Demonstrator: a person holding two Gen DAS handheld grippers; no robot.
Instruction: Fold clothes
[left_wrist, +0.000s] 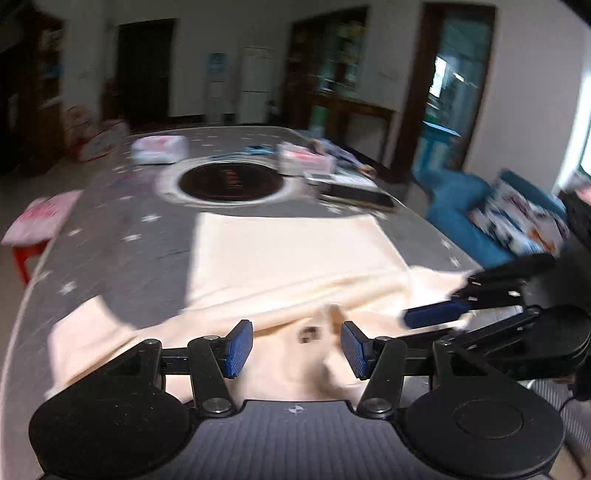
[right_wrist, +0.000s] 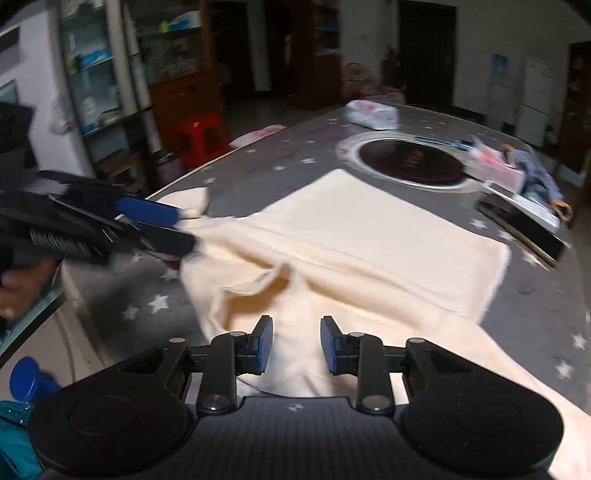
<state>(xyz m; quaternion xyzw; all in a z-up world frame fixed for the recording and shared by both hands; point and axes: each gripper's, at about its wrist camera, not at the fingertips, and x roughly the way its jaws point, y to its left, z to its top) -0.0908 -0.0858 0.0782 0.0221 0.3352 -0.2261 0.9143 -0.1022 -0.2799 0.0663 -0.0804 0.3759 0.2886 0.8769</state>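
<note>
cream T-shirt (left_wrist: 280, 254) long axis toward hotpot ring (left_wrist: 229, 181) | both grippers at near hem | left gripper (left_wrist: 297, 349) half-open, empty | right gripper (right_wrist: 296, 345) narrowly open, empty

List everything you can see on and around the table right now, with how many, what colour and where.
Garment: one, cream, spread and partly folded on the near half of the table.
Table: one, grey cover with white stars.
Round cooktop: one, dark with a silver ring, set in the table's middle.
Plastic bag: one, white and pink, at the table's far edge.
Clutter of boxes and papers: mixed colours, far right part of the table; too blurred to count.
Stool: one, red, on the floor left of the table.
Sofa: one, blue, right of the table.
Left claw: black with blue pads, open above the garment.
Right claw: black with blue pads, open above the garment.
</note>
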